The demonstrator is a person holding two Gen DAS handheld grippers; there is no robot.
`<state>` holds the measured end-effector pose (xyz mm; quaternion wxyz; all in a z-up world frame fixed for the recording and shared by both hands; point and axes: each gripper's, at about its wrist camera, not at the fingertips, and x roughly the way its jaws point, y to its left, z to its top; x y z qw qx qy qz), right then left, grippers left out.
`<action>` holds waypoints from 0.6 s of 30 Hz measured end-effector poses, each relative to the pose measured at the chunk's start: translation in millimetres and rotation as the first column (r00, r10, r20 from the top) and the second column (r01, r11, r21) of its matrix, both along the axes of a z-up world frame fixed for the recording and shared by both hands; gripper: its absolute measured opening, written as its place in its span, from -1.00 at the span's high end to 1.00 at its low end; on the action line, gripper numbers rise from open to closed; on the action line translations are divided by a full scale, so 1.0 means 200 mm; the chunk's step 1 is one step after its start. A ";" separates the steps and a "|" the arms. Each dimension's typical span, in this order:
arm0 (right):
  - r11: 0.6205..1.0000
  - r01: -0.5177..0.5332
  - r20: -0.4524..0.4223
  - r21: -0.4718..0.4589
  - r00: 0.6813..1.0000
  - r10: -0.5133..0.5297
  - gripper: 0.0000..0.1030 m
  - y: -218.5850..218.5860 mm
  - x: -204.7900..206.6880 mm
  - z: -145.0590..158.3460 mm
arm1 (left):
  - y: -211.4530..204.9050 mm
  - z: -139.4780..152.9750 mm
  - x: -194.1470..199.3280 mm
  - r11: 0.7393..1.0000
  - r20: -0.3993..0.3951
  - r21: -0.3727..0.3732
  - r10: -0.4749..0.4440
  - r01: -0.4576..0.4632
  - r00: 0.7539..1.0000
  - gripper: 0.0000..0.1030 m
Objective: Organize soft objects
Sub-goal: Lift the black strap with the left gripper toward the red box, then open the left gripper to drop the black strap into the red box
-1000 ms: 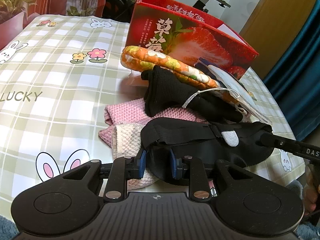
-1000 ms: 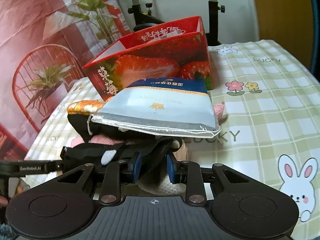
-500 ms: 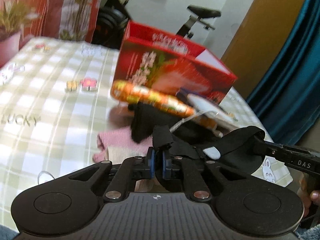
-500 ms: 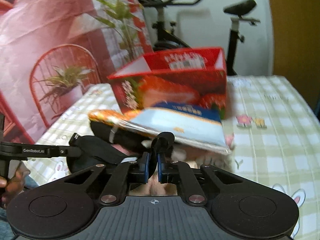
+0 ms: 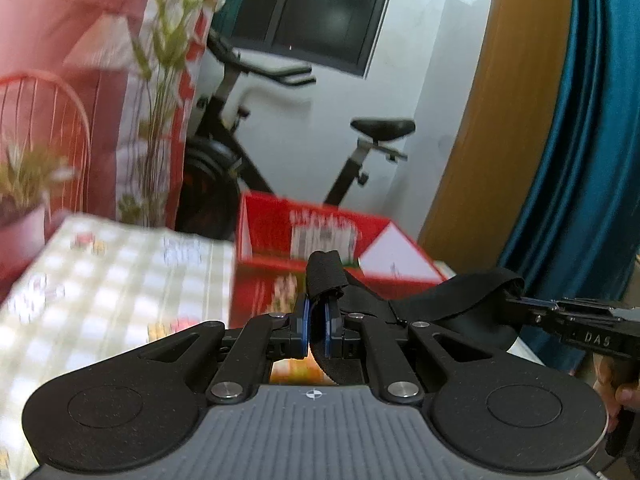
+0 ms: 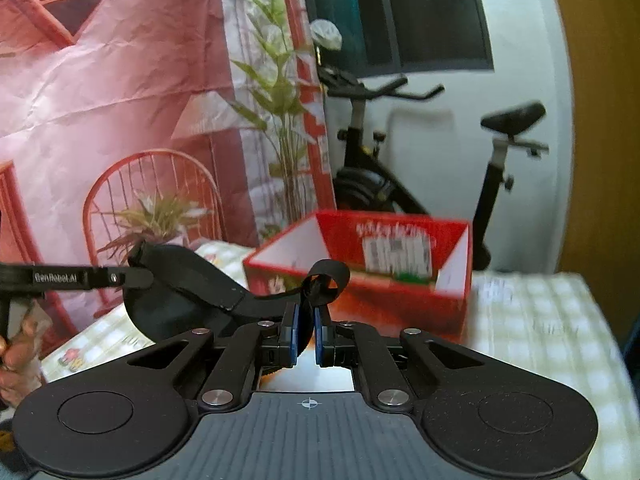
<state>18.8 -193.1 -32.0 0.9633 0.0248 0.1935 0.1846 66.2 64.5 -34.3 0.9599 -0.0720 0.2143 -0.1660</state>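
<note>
Item: one black padded eye mask with elastic strap [image 5: 448, 300], held in the air between two handheld grippers, above and in front of the tabletop [image 5: 100, 280]. Left to right in the left wrist view: checked tabletop cloth, blurred; red strawberry box [image 5: 320, 232], open-topped, standing behind the fingers; left gripper [image 5: 316, 330], its blue-padded fingers pinching a folded end of the black strap; the mask body stretching off rightward; right gripper [image 5: 532, 308] at the far edge, gripping the other end, with a hand [image 5: 620, 384] partly visible beneath it. Left to right in the right wrist view: a hand [image 6: 20, 344] on the left gripper [image 6: 136, 276], which grips the mask's edge; the mask's dark oval body [image 6: 180, 292]; right gripper [image 6: 306, 334], fingers pressed onto a looped bit of strap; the red box [image 6: 360, 264] beyond, its white interior showing no soft object as far as the blur allows. Background: exercise bike [image 6: 400, 152], printed backdrop, teal curtain [image 5: 580, 160]. Condition of task: early to middle, by judgement. The mask is lifted and spread taut but not yet placed; the box is the likely destination. Other soft objects are out of sight here, so how many remain cannot be told.
</note>
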 end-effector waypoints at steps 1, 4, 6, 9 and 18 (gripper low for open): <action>1.000 0.001 0.016 -0.012 1.000 -0.001 0.86 0.00 0.04 0.02 | -0.02 0.03 0.04 1.000 0.025 0.023 0.011 -0.012 1.000 0.84; 0.999 0.015 0.051 -0.034 0.999 -0.014 0.86 0.01 0.19 0.07 | -0.09 0.10 0.16 0.996 0.077 0.078 0.029 -0.035 0.997 0.84; 0.998 0.032 0.069 -0.051 0.997 -0.029 0.86 0.01 0.32 0.09 | -0.14 0.13 0.26 0.994 0.103 0.103 0.038 -0.048 0.994 0.84; 0.995 0.055 0.087 -0.088 0.995 -0.047 0.86 0.02 0.52 0.09 | -0.21 0.17 0.42 0.985 0.130 0.158 0.043 -0.064 0.991 0.84; 0.985 0.110 -0.041 -0.131 0.992 -0.116 0.86 0.04 0.99 -0.08 | -0.40 0.06 0.80 0.955 0.057 0.285 0.063 -0.076 0.996 0.84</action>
